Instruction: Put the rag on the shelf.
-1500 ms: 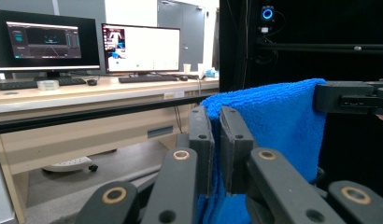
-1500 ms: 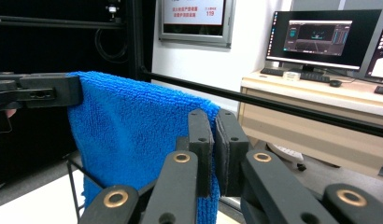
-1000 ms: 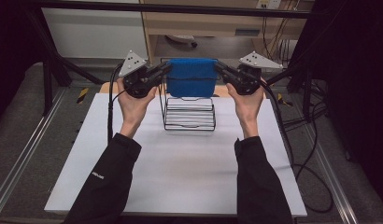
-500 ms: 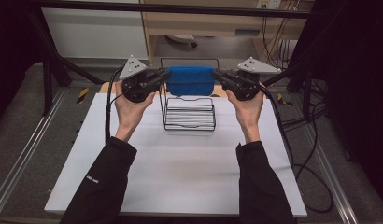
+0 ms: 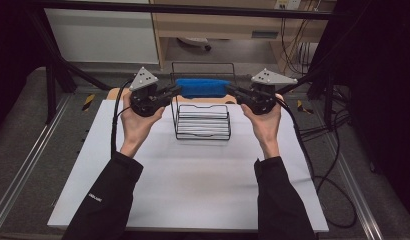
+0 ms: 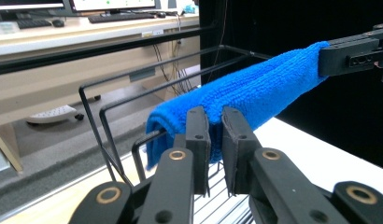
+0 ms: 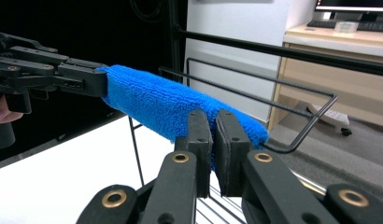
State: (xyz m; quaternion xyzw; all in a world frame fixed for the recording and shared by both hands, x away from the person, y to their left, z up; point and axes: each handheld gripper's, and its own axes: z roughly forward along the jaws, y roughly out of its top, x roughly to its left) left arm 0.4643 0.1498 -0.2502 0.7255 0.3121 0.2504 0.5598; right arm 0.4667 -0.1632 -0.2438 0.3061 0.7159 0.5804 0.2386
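A blue towel [image 5: 203, 88], folded into a long roll, is stretched level between my two grippers above the black wire rack [image 5: 203, 125]. My left gripper [image 5: 177, 90] is shut on its left end and my right gripper [image 5: 229, 89] on its right end. In the left gripper view my jaws [image 6: 216, 123] pinch the near end of the towel [image 6: 255, 91], and the right gripper [image 6: 322, 58] clamps the far end. The right gripper view mirrors this: my jaws [image 7: 214, 126] are on the towel [image 7: 166, 105] and the left gripper [image 7: 103, 81] is at the far end. Wire hoops [image 6: 101, 107] stand just behind the towel.
The rack stands at the back middle of the white table [image 5: 193, 190]. Beyond the table's far edge are a black frame bar [image 5: 193, 7] and a wooden desk. Cables [image 5: 318, 140] trail off the table's right side.
The towel showed as a broad hanging sheet a second ago. It now looks like a narrow strip lying level at the top of the rack. Both hands hold nearly the same places.
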